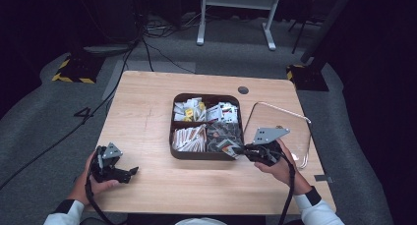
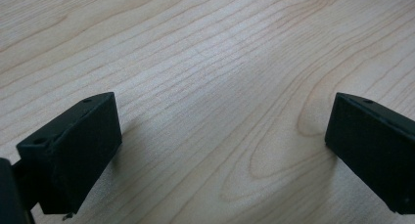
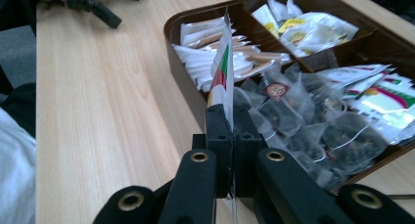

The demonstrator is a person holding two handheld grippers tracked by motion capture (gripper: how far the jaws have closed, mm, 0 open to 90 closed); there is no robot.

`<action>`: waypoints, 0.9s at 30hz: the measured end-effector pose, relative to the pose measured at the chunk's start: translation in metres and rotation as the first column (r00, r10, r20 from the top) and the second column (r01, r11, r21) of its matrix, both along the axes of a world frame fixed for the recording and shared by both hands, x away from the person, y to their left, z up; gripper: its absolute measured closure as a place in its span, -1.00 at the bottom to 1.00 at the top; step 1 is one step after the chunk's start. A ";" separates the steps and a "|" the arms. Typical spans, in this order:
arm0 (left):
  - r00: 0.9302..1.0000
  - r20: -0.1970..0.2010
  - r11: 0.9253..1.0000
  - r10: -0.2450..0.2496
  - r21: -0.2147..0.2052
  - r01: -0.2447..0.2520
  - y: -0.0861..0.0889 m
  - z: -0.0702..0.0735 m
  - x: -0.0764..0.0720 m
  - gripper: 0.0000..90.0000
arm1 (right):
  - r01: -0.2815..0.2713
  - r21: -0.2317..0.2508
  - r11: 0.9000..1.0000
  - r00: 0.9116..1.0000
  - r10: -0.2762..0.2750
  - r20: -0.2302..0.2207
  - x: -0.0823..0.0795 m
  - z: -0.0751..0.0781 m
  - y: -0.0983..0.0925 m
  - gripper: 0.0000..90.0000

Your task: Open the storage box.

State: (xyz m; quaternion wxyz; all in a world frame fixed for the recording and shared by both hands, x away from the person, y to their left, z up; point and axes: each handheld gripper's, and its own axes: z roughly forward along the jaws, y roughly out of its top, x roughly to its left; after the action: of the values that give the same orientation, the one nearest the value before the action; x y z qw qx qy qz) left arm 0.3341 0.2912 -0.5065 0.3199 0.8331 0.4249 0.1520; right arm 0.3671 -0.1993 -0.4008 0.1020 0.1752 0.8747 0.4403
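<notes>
Beside brown tray (image 1: 174, 131): right gripper (image 3: 230, 126) jaws clamp sachet (image 3: 222, 72); left gripper (image 2: 220, 145) jaws wide over bare table (image 2: 205, 62).

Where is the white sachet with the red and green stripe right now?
The sachet stands edge-on, pinched in the right gripper, at the near right corner of the brown tray.
</notes>
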 end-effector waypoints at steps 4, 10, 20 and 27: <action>1.000 0.000 1.000 0.000 0.000 0.000 0.000 0.000 0.000 -0.99 | -0.013 -0.009 1.000 1.000 0.013 -0.009 -0.005 -0.005 0.002 0.98; 1.000 0.000 1.000 0.000 0.000 0.000 0.000 0.000 0.000 -0.99 | -0.047 -0.020 0.999 0.999 0.047 -0.027 -0.011 -0.012 0.006 0.98; 1.000 0.000 1.000 0.000 0.000 0.000 0.000 0.000 0.000 -0.99 | -0.105 -0.040 0.994 0.994 0.103 -0.044 -0.019 -0.020 0.017 0.98; 1.000 0.000 1.000 0.000 0.001 0.000 0.000 0.000 0.000 -0.99 | -0.143 -0.084 0.986 0.987 0.137 -0.078 -0.021 -0.034 0.031 0.98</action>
State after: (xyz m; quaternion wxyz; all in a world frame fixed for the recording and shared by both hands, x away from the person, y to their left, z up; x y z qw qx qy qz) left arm 0.3342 0.2913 -0.5065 0.3196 0.8333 0.4246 0.1522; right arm 0.3457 -0.1680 -0.4347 0.0469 0.1241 0.9068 0.4000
